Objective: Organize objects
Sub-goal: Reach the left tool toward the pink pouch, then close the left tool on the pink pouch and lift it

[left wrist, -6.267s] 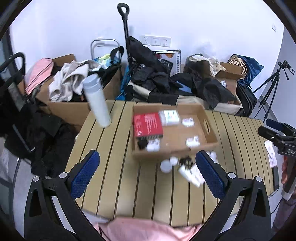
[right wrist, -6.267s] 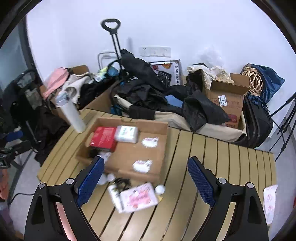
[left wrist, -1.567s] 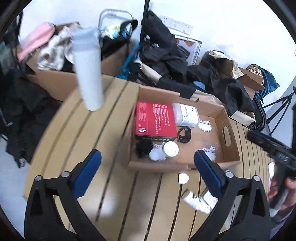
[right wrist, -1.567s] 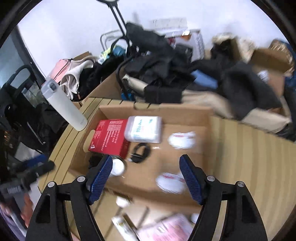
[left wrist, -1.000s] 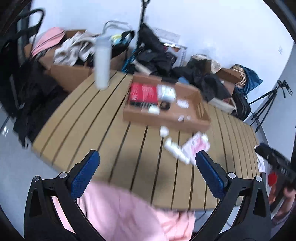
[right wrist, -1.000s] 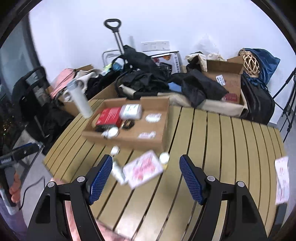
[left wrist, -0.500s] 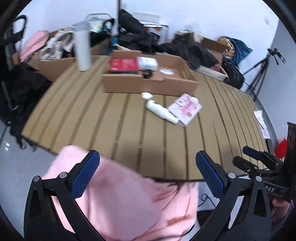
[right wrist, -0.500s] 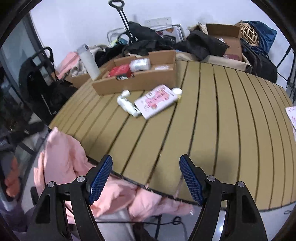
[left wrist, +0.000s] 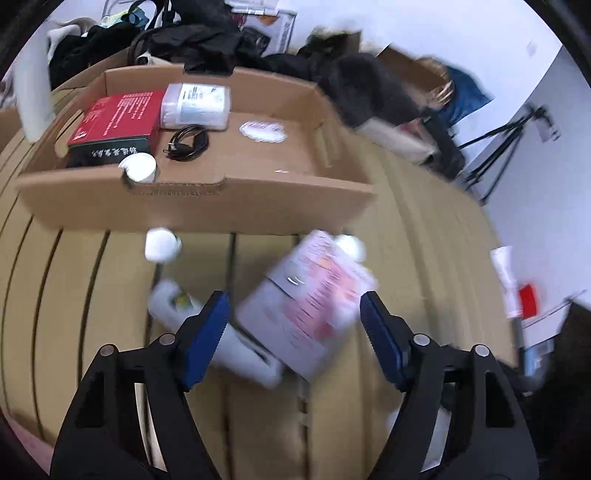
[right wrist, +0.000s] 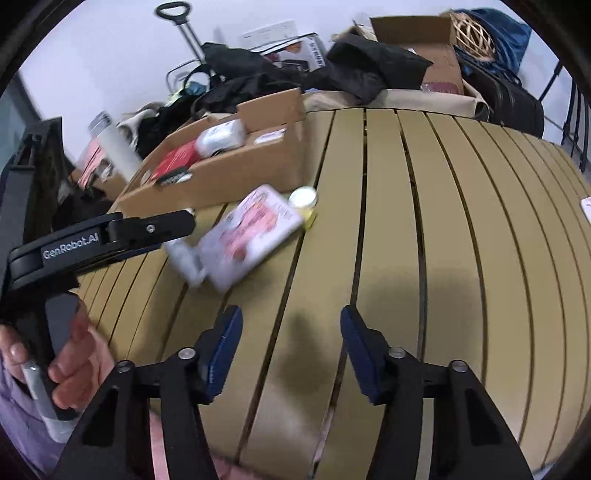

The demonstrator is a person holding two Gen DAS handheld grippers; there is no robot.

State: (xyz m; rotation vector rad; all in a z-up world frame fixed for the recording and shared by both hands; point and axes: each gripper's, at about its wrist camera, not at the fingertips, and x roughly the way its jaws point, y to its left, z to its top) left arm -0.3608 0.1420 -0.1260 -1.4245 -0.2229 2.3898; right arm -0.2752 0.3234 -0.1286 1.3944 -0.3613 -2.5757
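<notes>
The left gripper (left wrist: pixel 293 317) has its two blue ribbed pads wide apart and holds nothing; it hangs just above a flat pink-and-white packet (left wrist: pixel 310 295) and a white plastic tube (left wrist: pixel 221 339) that lie side by side on the table. The right gripper (right wrist: pixel 291 343) is also wide open and empty, over bare slats to the right of these things.

The packet is rectangular, glossy, a little blurred. The tube is round and smooth. Near them, just in front of the box wall, sit a small white cap (left wrist: pixel 160 245) and a small round white jar (right wrist: pixel 303 197) at the far corner of the packet.

The shallow cardboard box (left wrist: pixel 192 205) is of plain brown corrugated board with low walls. Inside are a red rectangular carton (left wrist: pixel 116 120), a clear plastic container with a white label (left wrist: pixel 197 105), a coiled black cable (left wrist: pixel 186 142), a white round lid (left wrist: pixel 138 166) and a white oval sachet (left wrist: pixel 263 132).

The table (right wrist: pixel 443 240) is made of long tan slats with dark gaps. Beyond its far edge are heaps of black clothing (right wrist: pixel 369 66), open cartons, a woven basket (right wrist: pixel 474 35) and a white wall (right wrist: pixel 110 44). A tall white bottle (right wrist: pixel 114 147) stands at the far left.
</notes>
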